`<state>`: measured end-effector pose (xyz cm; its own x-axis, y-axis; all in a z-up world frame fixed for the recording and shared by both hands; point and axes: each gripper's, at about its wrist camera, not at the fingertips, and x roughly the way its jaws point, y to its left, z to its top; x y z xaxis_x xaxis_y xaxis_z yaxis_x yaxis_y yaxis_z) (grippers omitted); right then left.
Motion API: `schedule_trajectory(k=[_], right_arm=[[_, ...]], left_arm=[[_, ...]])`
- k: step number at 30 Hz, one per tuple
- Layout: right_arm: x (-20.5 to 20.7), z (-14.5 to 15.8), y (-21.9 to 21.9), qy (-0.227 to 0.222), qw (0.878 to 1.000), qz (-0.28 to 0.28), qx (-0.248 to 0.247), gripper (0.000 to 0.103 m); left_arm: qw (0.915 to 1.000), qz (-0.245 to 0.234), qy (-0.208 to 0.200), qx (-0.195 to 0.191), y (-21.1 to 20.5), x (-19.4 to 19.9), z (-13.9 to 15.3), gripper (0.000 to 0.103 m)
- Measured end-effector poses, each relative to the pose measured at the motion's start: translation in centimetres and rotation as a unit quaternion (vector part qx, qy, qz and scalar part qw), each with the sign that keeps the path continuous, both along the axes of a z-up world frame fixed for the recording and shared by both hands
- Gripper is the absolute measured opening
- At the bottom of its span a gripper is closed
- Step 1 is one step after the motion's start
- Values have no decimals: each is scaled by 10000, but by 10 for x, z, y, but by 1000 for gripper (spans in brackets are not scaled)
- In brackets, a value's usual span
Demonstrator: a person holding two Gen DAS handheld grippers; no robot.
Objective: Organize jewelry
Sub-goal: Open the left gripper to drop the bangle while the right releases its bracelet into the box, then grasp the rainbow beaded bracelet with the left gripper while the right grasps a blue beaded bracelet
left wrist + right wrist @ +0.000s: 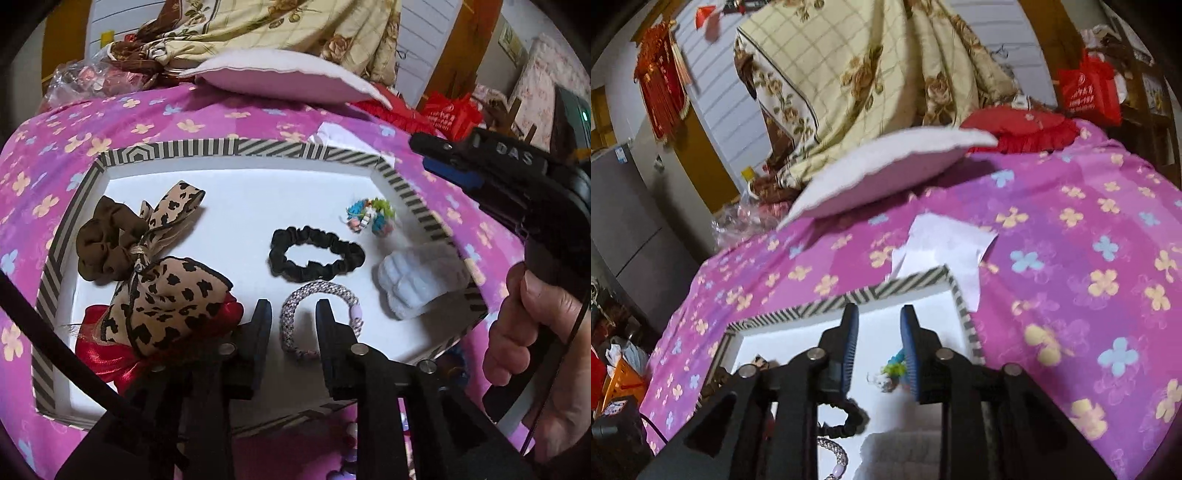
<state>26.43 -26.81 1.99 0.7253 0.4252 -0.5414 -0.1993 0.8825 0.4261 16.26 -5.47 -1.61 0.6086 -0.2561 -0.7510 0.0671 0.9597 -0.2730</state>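
A white tray with a striped rim (280,147) lies on a pink flowered cloth. In it lie a brown scrunchie (105,240), a leopard-print bow (173,295) over a red satin one (107,358), a black scrunchie (314,254), a braided pink-grey hair tie (291,314), a small colourful beaded charm (369,216) and a pale fluffy piece (417,280). My left gripper (293,306) is open and empty, just above the braided tie. My right gripper (879,314) is open and empty above the tray's far right corner (945,275); it shows in the left wrist view (448,158).
A white cushion (280,79) and a floral quilt (280,26) lie beyond the tray. A sheet of white paper (945,243) sticks out past the tray's far corner. Red bags (1089,88) stand at the back right. Small beads (351,443) lie on the cloth near me.
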Motion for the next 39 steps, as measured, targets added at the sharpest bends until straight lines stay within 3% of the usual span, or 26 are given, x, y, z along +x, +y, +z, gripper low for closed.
schedule_trajectory(k=[6,13,16,20,23,31,39], right_arm=[[-35,12,-16,-156,9999,39,-11,26],[-122,22,-42,-320,9986,320,-266,27],[-153,11,-54,-74,9979,499,-410,27],[-180,-7,-56,307,9938,661,-835,27],[-187,-24,-55,599,9907,857,-871,27],[-164,-46,-33,883,9853,935,-1129,30],[-155,-51,-26,900,9848,883,-1192,33]], left_arm=[[9992,-157,-262,-244,3,-12,17,6],[9965,-263,-726,-316,21,-67,41,9],[9980,-93,-543,-304,35,-93,35,9],[9978,230,-19,-616,53,-123,14,9],[9983,195,87,-535,48,-137,4,9],[9997,-147,-52,-200,21,-136,0,9],[9992,-48,-40,-385,25,-131,-2,9]])
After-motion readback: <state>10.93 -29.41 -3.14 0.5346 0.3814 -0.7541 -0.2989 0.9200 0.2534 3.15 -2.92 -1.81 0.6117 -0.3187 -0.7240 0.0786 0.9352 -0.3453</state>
